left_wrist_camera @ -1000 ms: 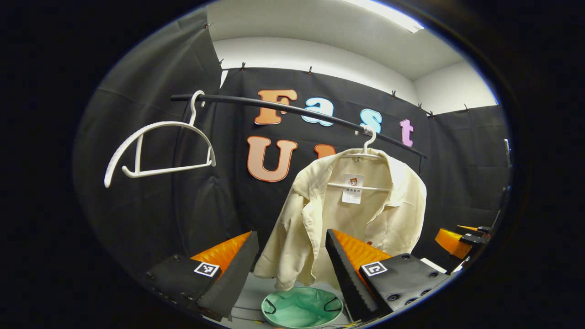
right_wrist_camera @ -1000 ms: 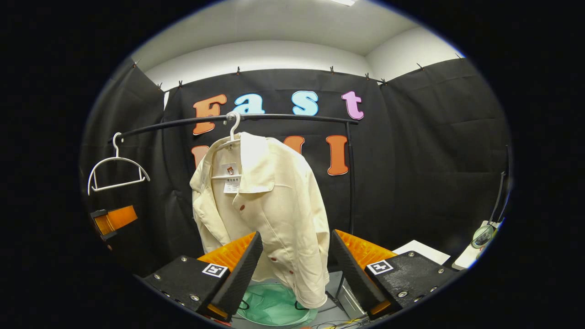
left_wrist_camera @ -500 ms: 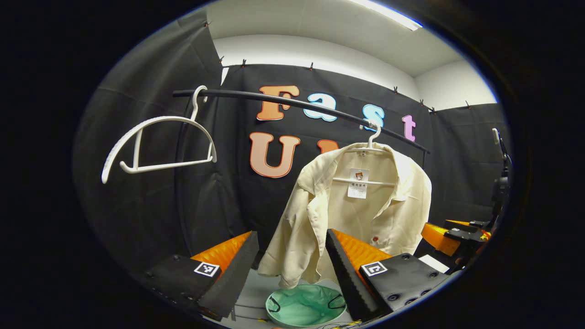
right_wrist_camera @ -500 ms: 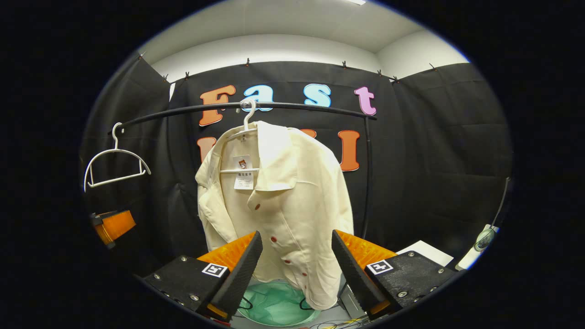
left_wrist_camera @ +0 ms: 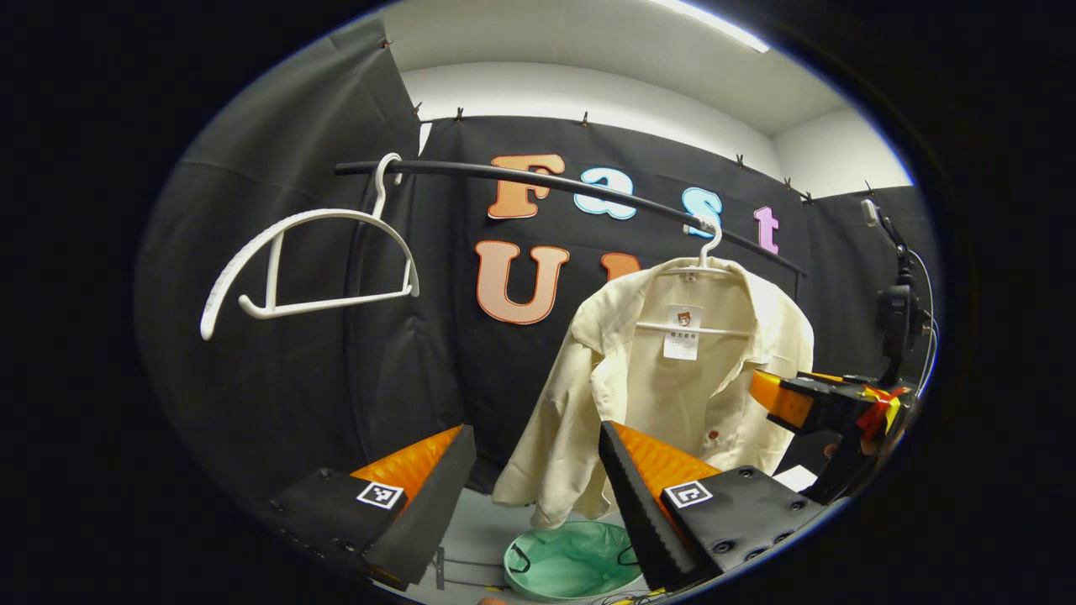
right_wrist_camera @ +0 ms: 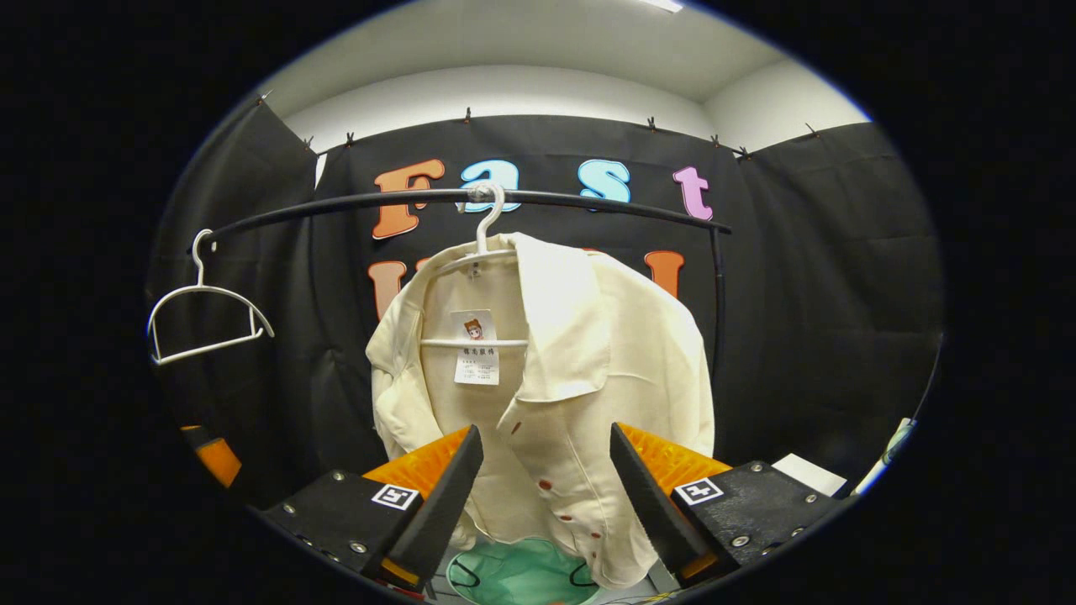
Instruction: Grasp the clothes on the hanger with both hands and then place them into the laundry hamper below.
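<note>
A cream button-up shirt [left_wrist_camera: 672,395] hangs open-fronted on a white hanger [left_wrist_camera: 710,248] from the black rail [left_wrist_camera: 546,181]. Below it on the floor sits the green laundry hamper [left_wrist_camera: 572,567]. My left gripper [left_wrist_camera: 538,496] is open, short of the shirt's left sleeve and not touching it. The right gripper [left_wrist_camera: 777,395] reaches in beside the shirt's right edge. In the right gripper view the shirt [right_wrist_camera: 588,378] is close ahead, and my right gripper [right_wrist_camera: 546,496] stands open with the lower front panel showing between its fingers, apart from them. The hamper [right_wrist_camera: 521,576] lies beneath.
An empty white hanger [left_wrist_camera: 311,252] hangs at the rail's left end, also seen as the empty hanger [right_wrist_camera: 206,315]. The rail's upright post [right_wrist_camera: 719,336] stands right of the shirt. Part of the left gripper [right_wrist_camera: 217,458] shows low at the left. Cables lie on the floor by the hamper.
The right gripper has moved closer to the shirt and higher, now beside its right edge. The left gripper has shifted slightly, so the shirt sits further right. Both stay open.
</note>
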A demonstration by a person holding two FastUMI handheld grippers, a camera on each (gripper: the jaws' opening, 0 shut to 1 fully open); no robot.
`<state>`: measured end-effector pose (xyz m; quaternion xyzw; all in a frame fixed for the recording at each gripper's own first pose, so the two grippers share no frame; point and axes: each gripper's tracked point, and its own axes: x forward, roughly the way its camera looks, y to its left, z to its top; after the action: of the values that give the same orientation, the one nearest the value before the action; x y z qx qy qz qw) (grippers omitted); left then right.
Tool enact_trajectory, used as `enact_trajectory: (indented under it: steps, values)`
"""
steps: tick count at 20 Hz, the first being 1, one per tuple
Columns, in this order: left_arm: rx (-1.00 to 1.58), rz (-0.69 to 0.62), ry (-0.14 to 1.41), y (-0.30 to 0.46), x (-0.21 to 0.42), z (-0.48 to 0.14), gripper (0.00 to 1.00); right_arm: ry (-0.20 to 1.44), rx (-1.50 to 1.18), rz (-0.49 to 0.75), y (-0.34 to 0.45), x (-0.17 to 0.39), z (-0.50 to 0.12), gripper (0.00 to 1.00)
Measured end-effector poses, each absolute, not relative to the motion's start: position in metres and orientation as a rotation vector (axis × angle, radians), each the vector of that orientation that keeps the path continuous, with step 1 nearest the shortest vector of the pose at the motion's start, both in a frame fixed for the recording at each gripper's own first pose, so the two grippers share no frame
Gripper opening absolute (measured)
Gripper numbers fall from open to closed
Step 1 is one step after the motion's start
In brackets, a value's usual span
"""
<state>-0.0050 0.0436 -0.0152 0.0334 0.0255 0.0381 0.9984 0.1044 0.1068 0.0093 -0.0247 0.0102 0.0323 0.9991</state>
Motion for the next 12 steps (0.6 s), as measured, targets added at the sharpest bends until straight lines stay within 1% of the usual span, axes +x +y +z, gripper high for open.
enact_trajectory:
  steps: [1, 2, 3, 4, 9, 10, 11, 12]
  values:
    - [0.068, 0.075, 0.057, 0.044, -0.005, -0.018, 0.96, 0.021, -0.052, 0.059, 0.109, 0.112, 0.009, 0.95]
    - [0.068, 0.077, 0.061, 0.046, -0.005, -0.019, 1.00, 0.027, -0.054, 0.052, 0.112, 0.119, 0.007, 0.95]
    - [0.067, 0.082, 0.061, 0.048, -0.005, -0.019, 1.00, 0.039, -0.056, 0.046, 0.114, 0.127, 0.004, 0.95]
    - [0.064, 0.088, 0.058, 0.050, -0.004, -0.018, 0.97, 0.051, -0.054, 0.035, 0.113, 0.134, 0.001, 0.95]
    - [0.053, 0.113, 0.043, 0.065, -0.001, -0.014, 0.97, 0.101, -0.027, -0.061, 0.084, 0.172, -0.016, 0.95]
    - [0.055, 0.115, 0.042, 0.066, 0.000, -0.013, 1.00, 0.099, -0.022, -0.068, 0.078, 0.181, -0.019, 0.95]
    - [0.058, 0.119, 0.043, 0.068, 0.002, -0.013, 0.97, 0.096, -0.014, -0.072, 0.072, 0.189, -0.021, 0.95]
    - [0.060, 0.123, 0.045, 0.069, 0.004, -0.013, 0.97, 0.095, -0.004, -0.072, 0.066, 0.196, -0.023, 0.95]
